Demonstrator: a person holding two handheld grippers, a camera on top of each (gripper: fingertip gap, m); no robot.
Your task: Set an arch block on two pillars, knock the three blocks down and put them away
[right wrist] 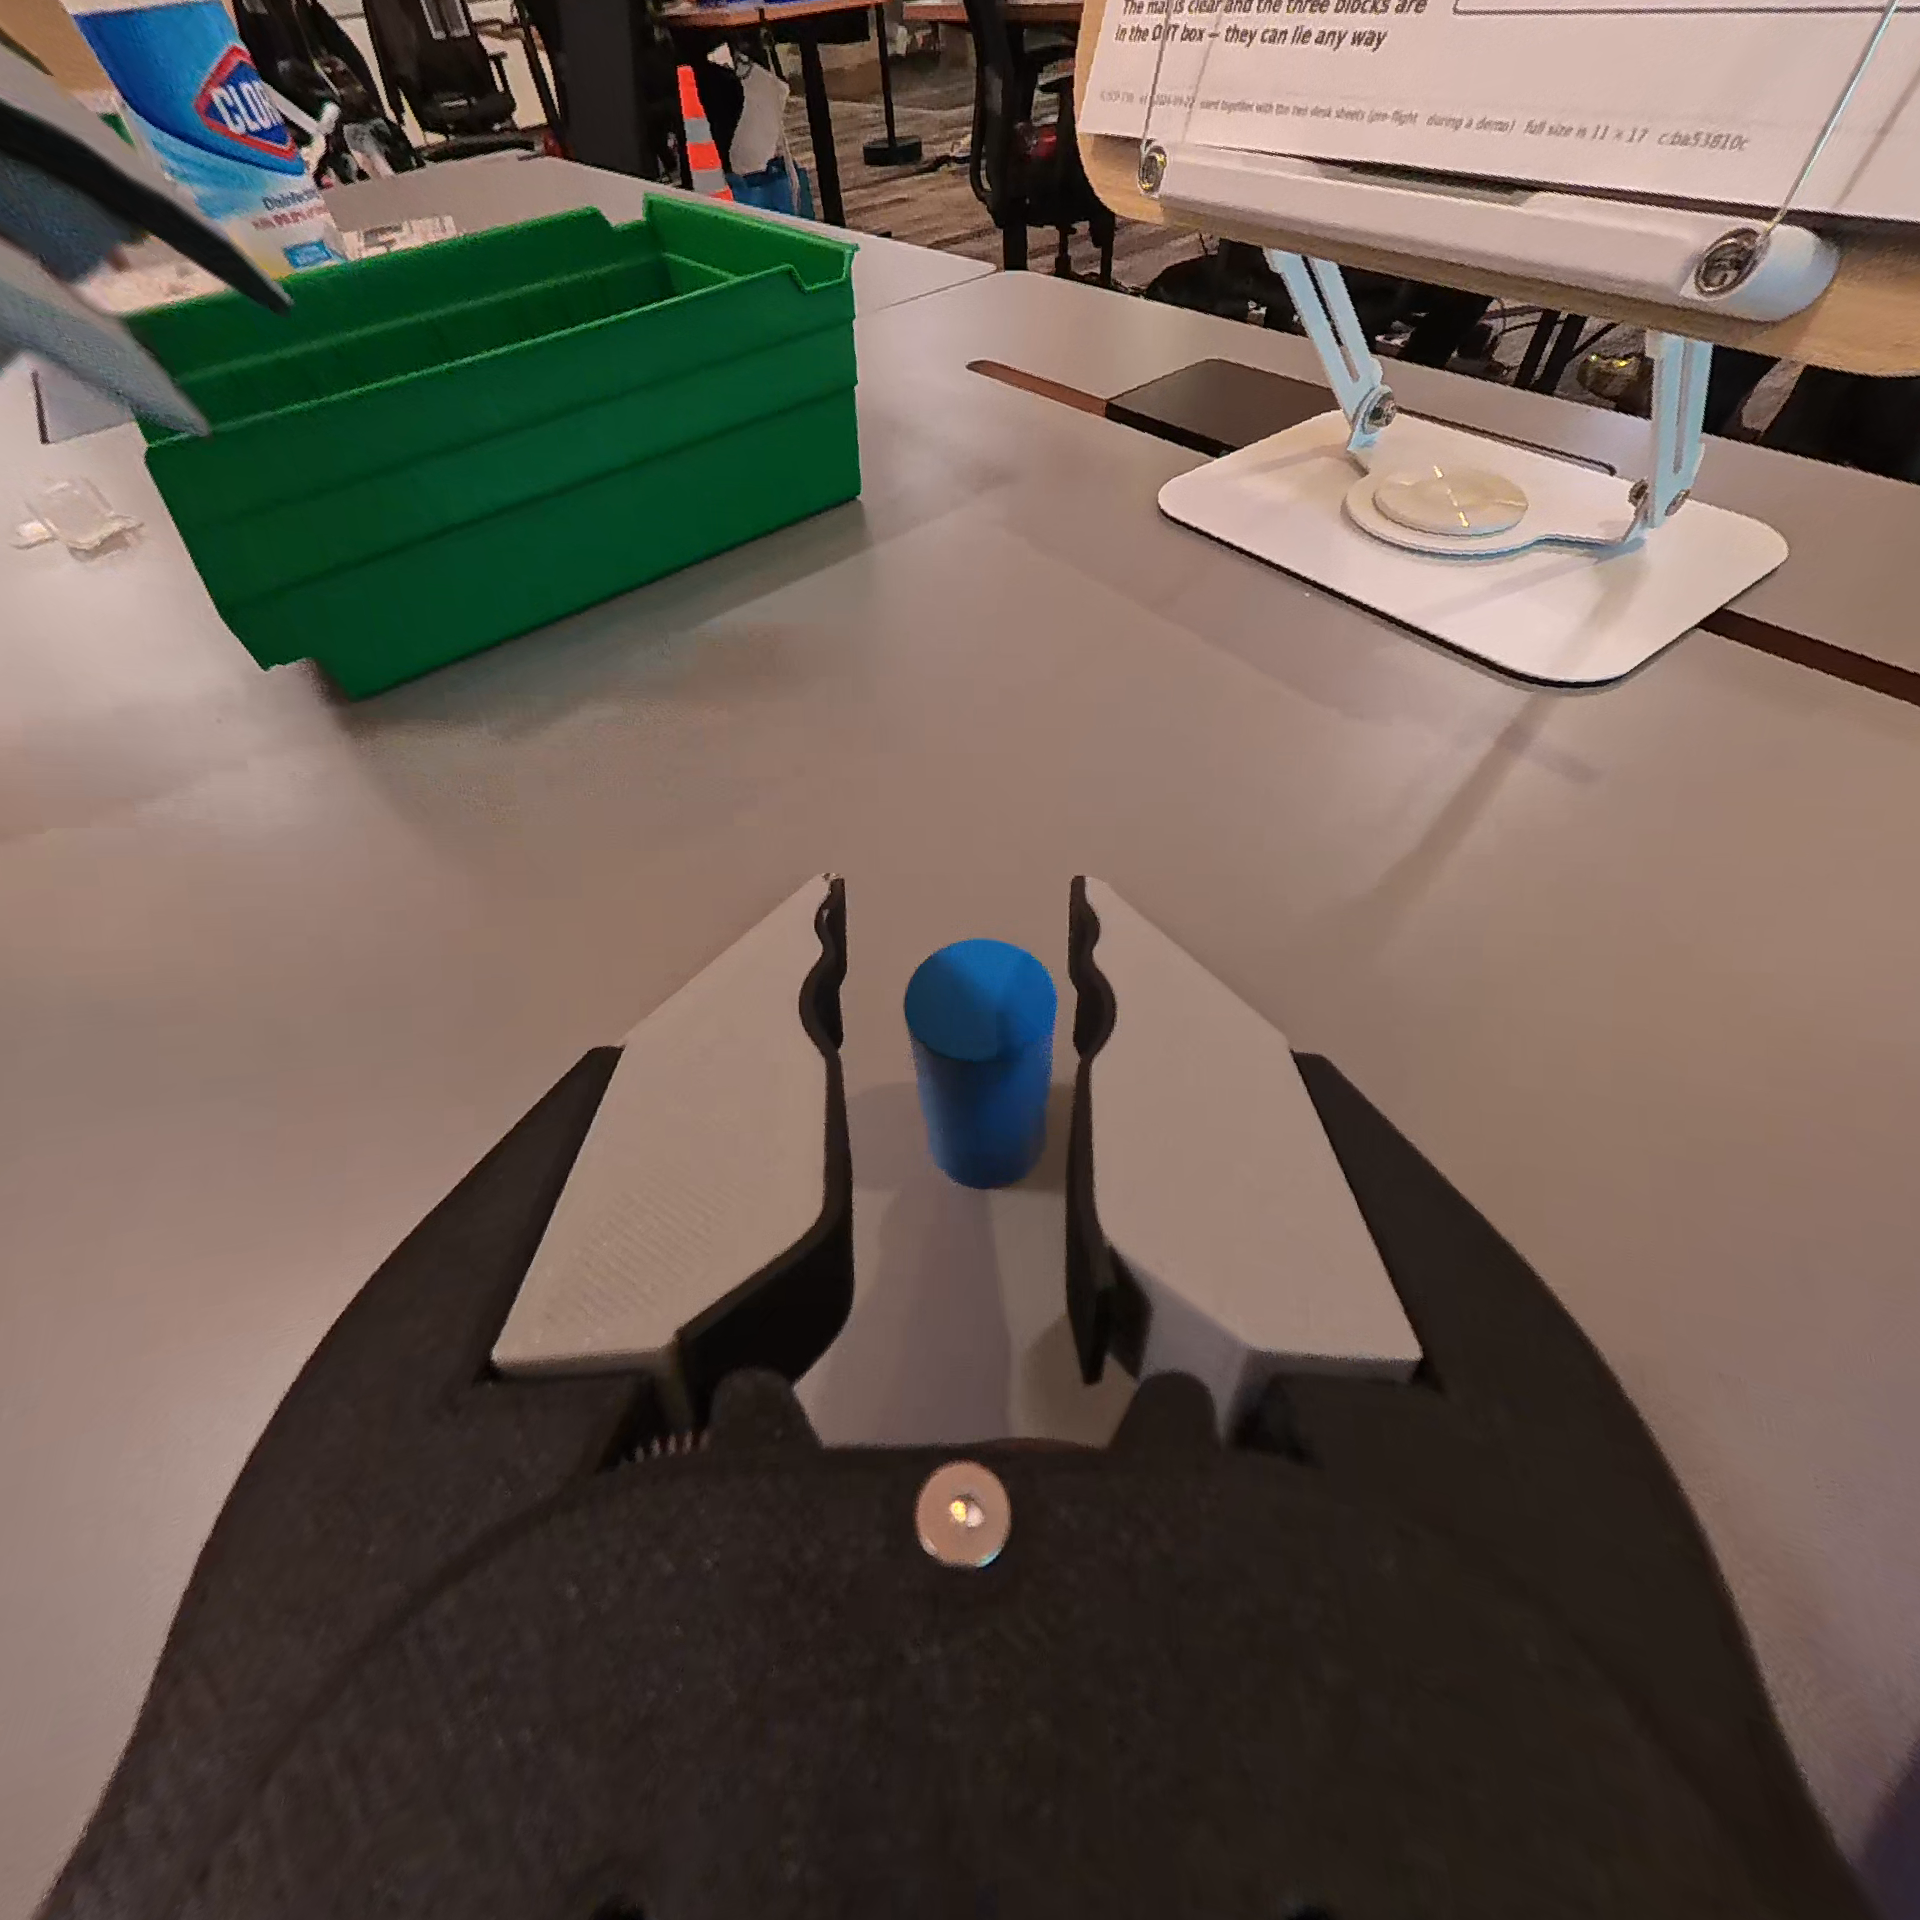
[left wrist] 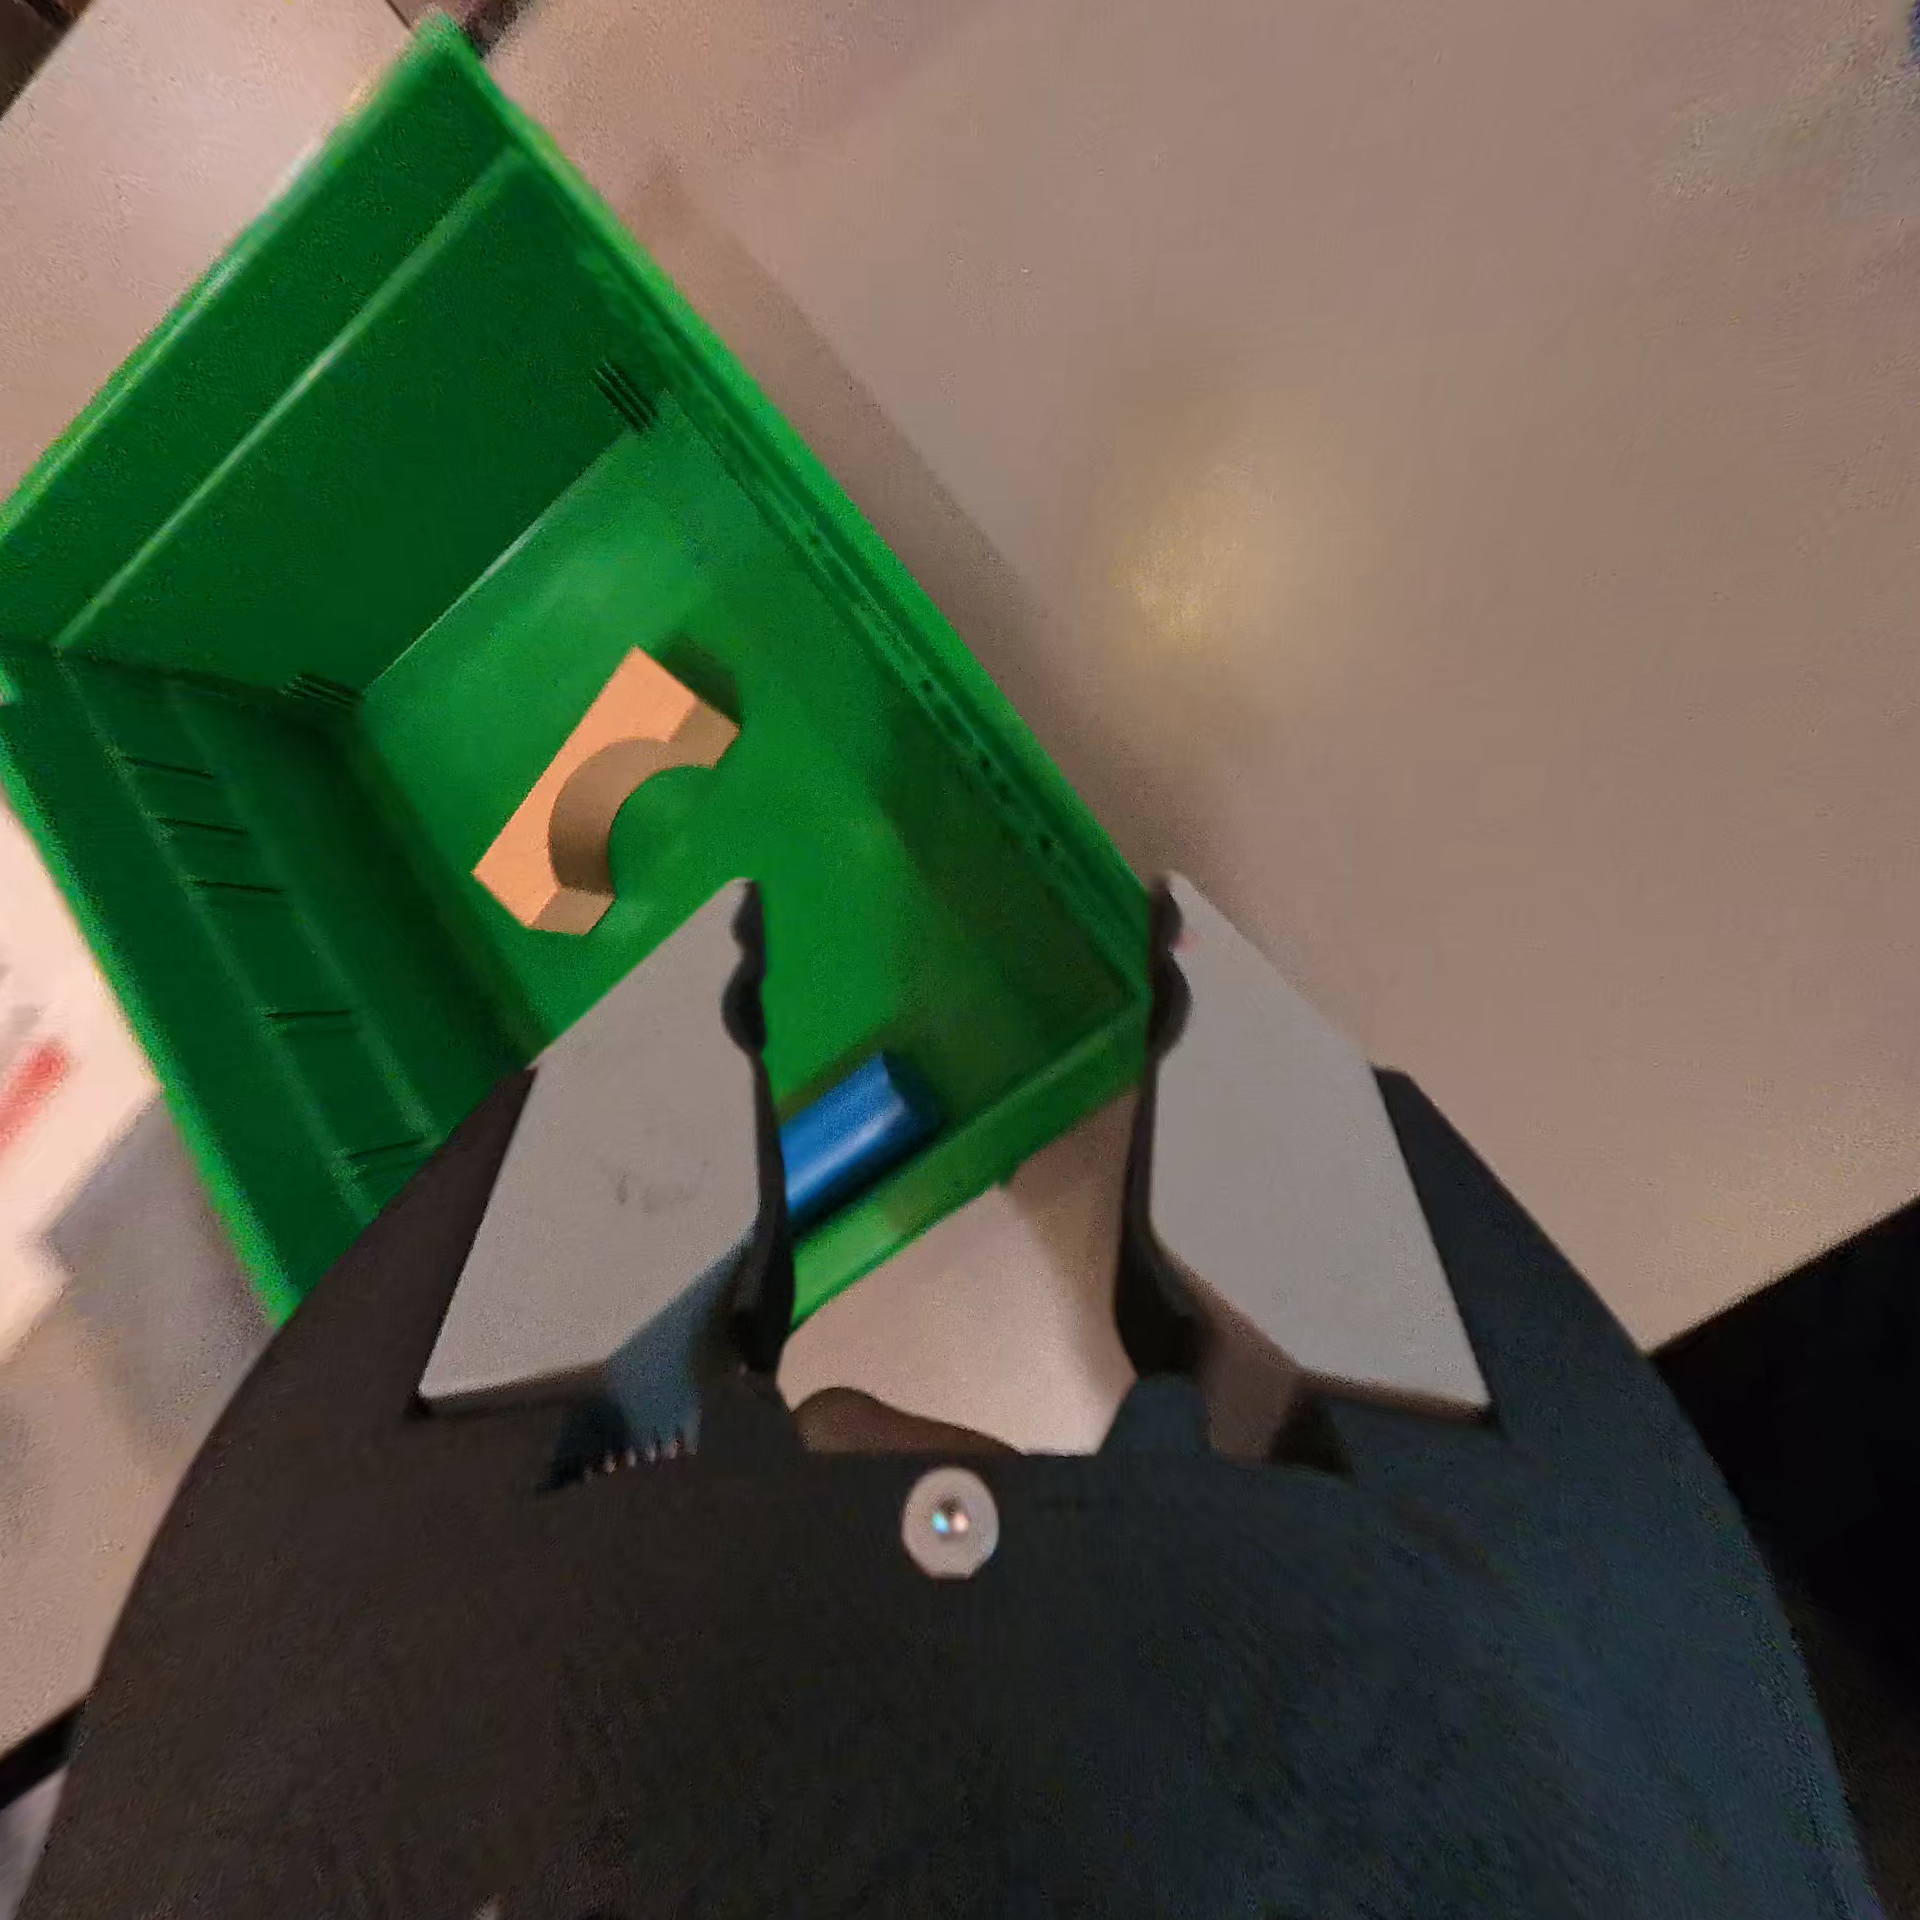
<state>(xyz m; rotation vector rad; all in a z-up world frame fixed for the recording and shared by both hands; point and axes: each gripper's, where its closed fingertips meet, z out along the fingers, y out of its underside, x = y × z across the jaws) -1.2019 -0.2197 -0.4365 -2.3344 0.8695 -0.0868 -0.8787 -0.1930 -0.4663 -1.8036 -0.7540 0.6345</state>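
The right tool (right wrist: 956, 997) is standing open around an upright blue cylindrical block (right wrist: 980, 1060), which is resting on the grey desk (right wrist: 1039, 748); a gap is showing between each pad and the cylinder, so nothing is gripped. The left tool (left wrist: 956, 935) is hovering wide open above the green plastic bin (left wrist: 312, 499), holding nothing. Inside that bin a tan wooden arch block (left wrist: 608, 790) is lying flat on the floor, and a second blue cylinder (left wrist: 852, 1138) is lying on its side against the near wall. In the right wrist view the bin is sitting to the left, well apart from the standing cylinder, while a white tilting document stand (right wrist: 1475, 540) is occupying the desk's right side and a wipes canister (right wrist: 208, 125) is standing behind the bin.
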